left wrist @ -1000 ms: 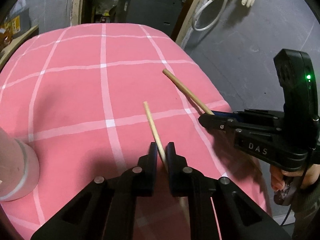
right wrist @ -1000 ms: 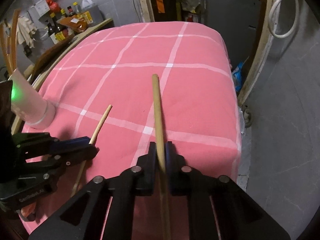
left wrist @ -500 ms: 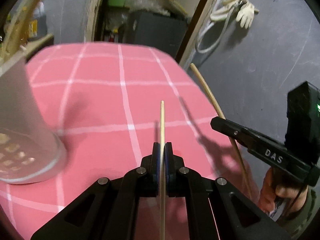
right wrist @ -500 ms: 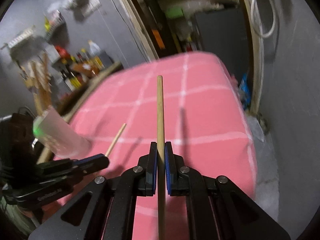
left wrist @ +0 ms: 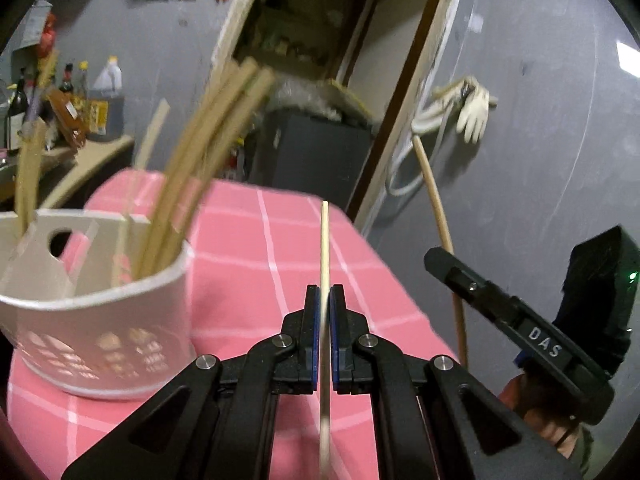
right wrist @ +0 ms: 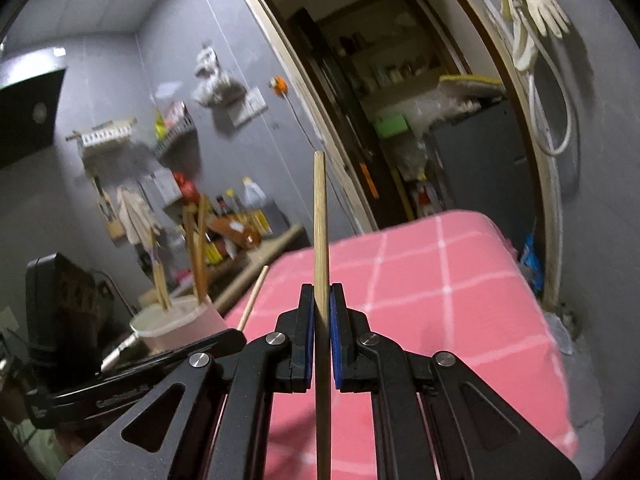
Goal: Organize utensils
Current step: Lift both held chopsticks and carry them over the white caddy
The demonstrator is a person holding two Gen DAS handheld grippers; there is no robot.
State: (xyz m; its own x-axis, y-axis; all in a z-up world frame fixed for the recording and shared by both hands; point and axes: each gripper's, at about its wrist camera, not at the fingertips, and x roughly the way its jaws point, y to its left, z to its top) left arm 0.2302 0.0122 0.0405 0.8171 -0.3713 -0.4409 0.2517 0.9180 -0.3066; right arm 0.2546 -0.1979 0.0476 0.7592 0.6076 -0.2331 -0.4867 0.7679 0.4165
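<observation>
My left gripper is shut on a thin pale chopstick that points up over the pink checked tablecloth. A white utensil holder with several wooden chopsticks stands just to its left. My right gripper is shut on a thicker wooden chopstick, held upright above the cloth. In the left wrist view the right gripper shows at the right with its chopstick. In the right wrist view the left gripper and holder lie at lower left.
A doorway with shelves and a dark cabinet lies beyond the table's far edge. Bottles stand on a counter at the left. A hose and glove hang on the grey wall. A person's hand holds the right gripper.
Both grippers lifted their chopsticks off the cloth and tilted them from lying flat to pointing upward. The left gripper moved close to the white holder, which now fills the left of its view.
</observation>
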